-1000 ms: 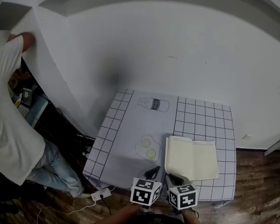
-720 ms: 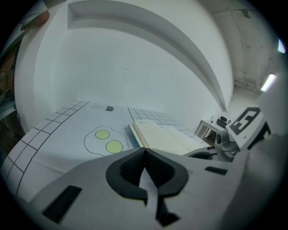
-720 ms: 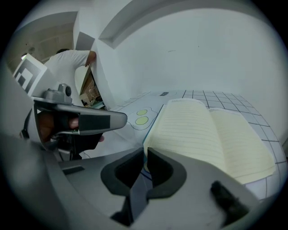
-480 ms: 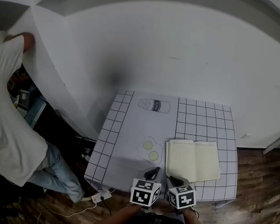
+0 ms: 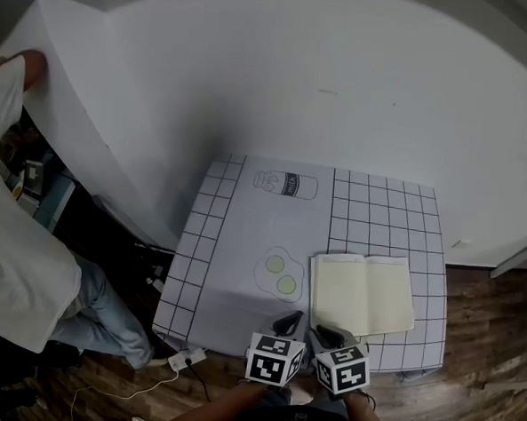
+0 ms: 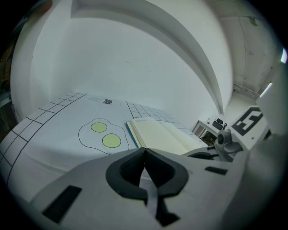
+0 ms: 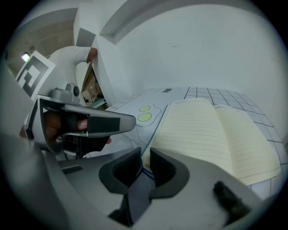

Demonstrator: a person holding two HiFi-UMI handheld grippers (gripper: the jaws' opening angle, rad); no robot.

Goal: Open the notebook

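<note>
The notebook [image 5: 362,294] lies open and flat on the gridded white tablecloth [image 5: 244,240], its cream lined pages [image 7: 211,134] facing up, at the near right of the table. My right gripper [image 5: 332,334] sits at the notebook's near left corner. Its jaws have just been opening; a narrow gap [image 7: 145,155] stands between them, and the corner with its blue cover edge shows in it without being pressed. My left gripper [image 5: 285,322] hovers just to the left, over the cloth, shut with nothing in it [image 6: 144,150]. The notebook [image 6: 157,134] shows ahead and to its right.
A fried-egg drawing [image 5: 278,275] lies left of the notebook and a bottle drawing [image 5: 286,183] at the far side. A person in a white shirt [image 5: 13,234] stands left of the table. A power strip [image 5: 186,362] lies on the wooden floor by the near table edge.
The notebook lies open as before and both grippers stay at the near edge. The head view has shifted slightly, and the person at the left has raised an arm.
</note>
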